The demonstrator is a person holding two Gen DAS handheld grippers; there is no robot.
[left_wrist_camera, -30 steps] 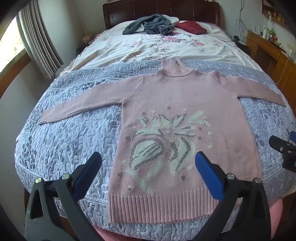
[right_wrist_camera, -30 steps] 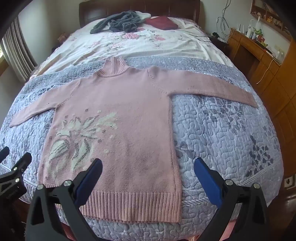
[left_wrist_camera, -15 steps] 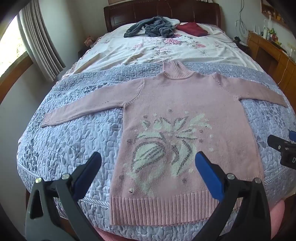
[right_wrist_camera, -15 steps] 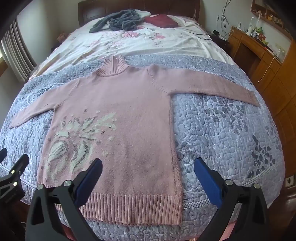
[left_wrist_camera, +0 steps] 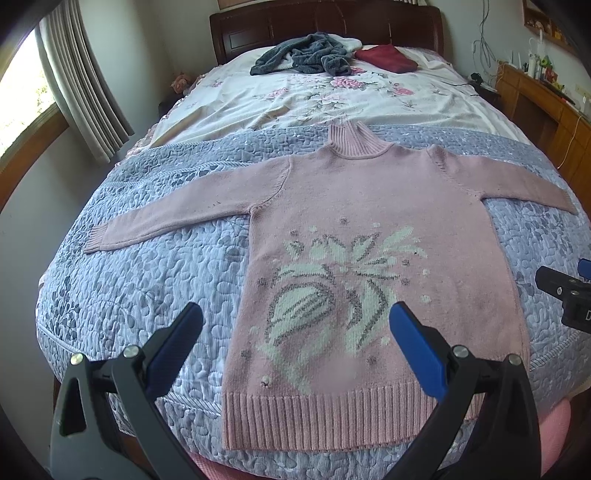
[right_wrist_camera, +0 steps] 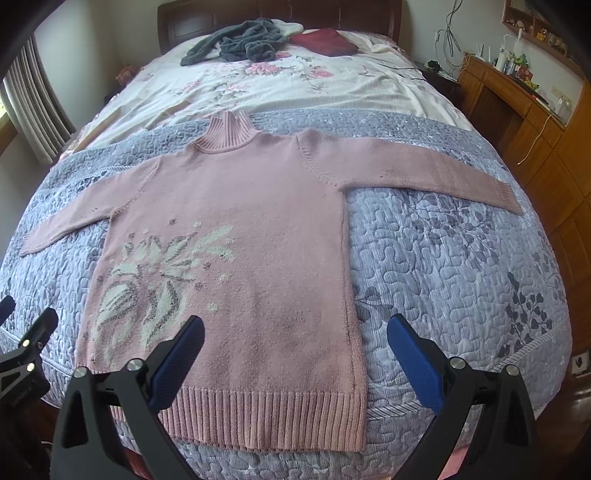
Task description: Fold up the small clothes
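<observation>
Two hand-held grippers hover over the foot of the bed: the left hand-held gripper [left_wrist_camera: 295, 328] and the right hand-held gripper [right_wrist_camera: 295, 332], each with its blue-padded jaws spread wide and holding nothing. No container shows in either view.

A pink sweater [left_wrist_camera: 369, 236] lies flat and face up on the grey quilt [left_wrist_camera: 147, 280], its turtleneck collar toward the headboard and both sleeves spread straight out to the sides. Its ribbed hem [right_wrist_camera: 266, 417] lies just short of the bed's foot edge, under the spread jaws. The left sleeve cuff [left_wrist_camera: 94, 238] stops near the quilt's left edge; the right sleeve cuff [right_wrist_camera: 508, 195] reaches close to the right edge. Bare quilt lies open on both sides of the sweater's body.

Beyond the collar, a floral sheet [right_wrist_camera: 295, 85] covers the bed up to the dark headboard [left_wrist_camera: 325, 26]. A grey garment [left_wrist_camera: 306, 59] and a dark red one [left_wrist_camera: 386, 57] lie there, well apart from the sweater. A wooden desk [right_wrist_camera: 517, 99] stands along the right side, a curtain [left_wrist_camera: 77, 81] on the left.
</observation>
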